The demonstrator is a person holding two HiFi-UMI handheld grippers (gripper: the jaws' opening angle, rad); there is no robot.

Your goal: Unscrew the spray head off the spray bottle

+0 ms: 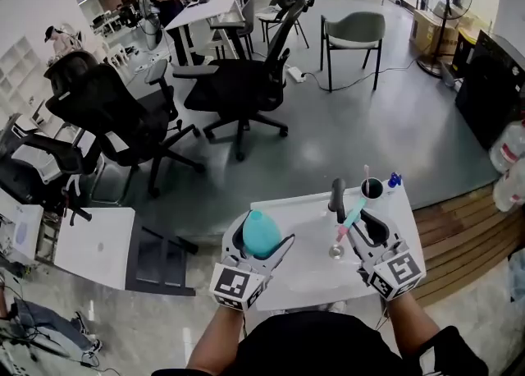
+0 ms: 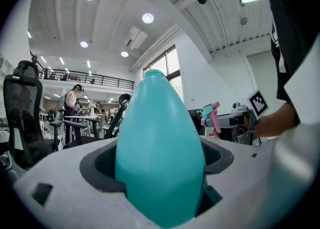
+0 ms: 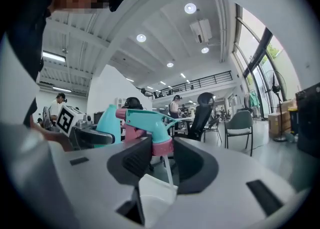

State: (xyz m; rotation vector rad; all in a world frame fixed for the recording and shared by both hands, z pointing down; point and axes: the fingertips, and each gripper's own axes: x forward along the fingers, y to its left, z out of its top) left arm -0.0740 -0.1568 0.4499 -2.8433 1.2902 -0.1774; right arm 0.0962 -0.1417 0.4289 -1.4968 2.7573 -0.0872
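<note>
Spray head (image 3: 150, 123) and teal bottle (image 1: 261, 233) are apart, so the twisting part looks done. The right gripper (image 3: 162, 159) has its jaws part way closed on the pink ring (image 3: 162, 148) of the spray head, and the thin tube (image 3: 167, 170) hangs free below it. The left gripper (image 2: 160, 175) squeezes the bottle around its fat middle. Both things are held up over the white table (image 1: 303, 272), side by side. I think all that is left is to put them down.

Bright, even light from ceiling lamps (image 2: 147, 18); fisheye edges darken.
</note>
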